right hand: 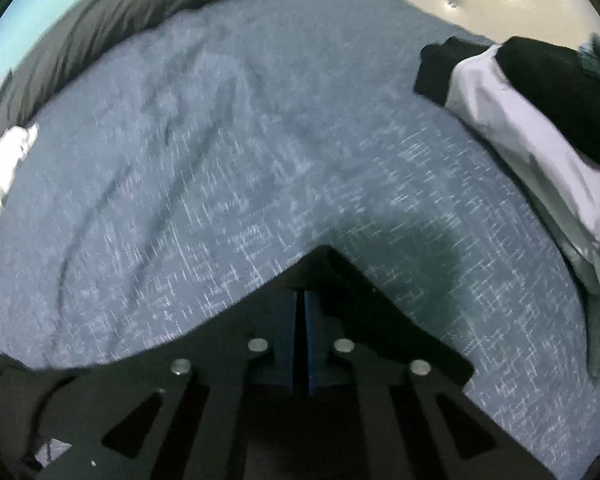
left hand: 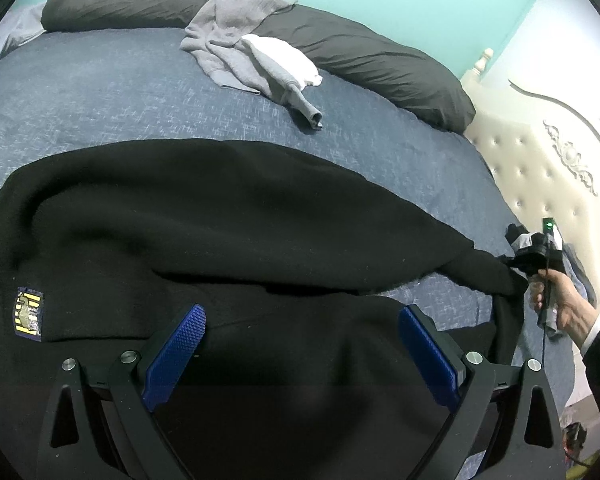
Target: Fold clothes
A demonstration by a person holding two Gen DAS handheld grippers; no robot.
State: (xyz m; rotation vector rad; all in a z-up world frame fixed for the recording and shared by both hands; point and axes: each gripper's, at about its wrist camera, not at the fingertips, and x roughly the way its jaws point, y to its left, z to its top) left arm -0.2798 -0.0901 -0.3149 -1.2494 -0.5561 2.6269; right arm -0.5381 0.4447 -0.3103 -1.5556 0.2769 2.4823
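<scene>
Spreading across the lower half of the left wrist view lay a large black knit garment (left hand: 228,232) on the blue-grey textured bedspread (left hand: 100,92), with a small yellow-and-navy woven label (left hand: 29,314) at lower left. Hovered just above it the left gripper (left hand: 302,344), blue ribbed pads (left hand: 176,356) wide apart, nothing between them. Reached out at the right edge of that frame the right gripper (left hand: 518,266), held by a bare hand (left hand: 560,304), closed on a stretched-out corner of the black garment. Confirmed in the blurred right wrist view: jaws pressed together at bottom centre (right hand: 300,308), dark cloth bunched around the tips. Lay at upper centre of the left view a crumpled grey sweatshirt (left hand: 236,28) with a white folded cloth (left hand: 284,58) on it, both against long charcoal pillows (left hand: 360,60). Stood at right a cream tufted headboard (left hand: 540,168). Rested at upper right of the right view a black-and-white clothing pile (right hand: 520,92).
</scene>
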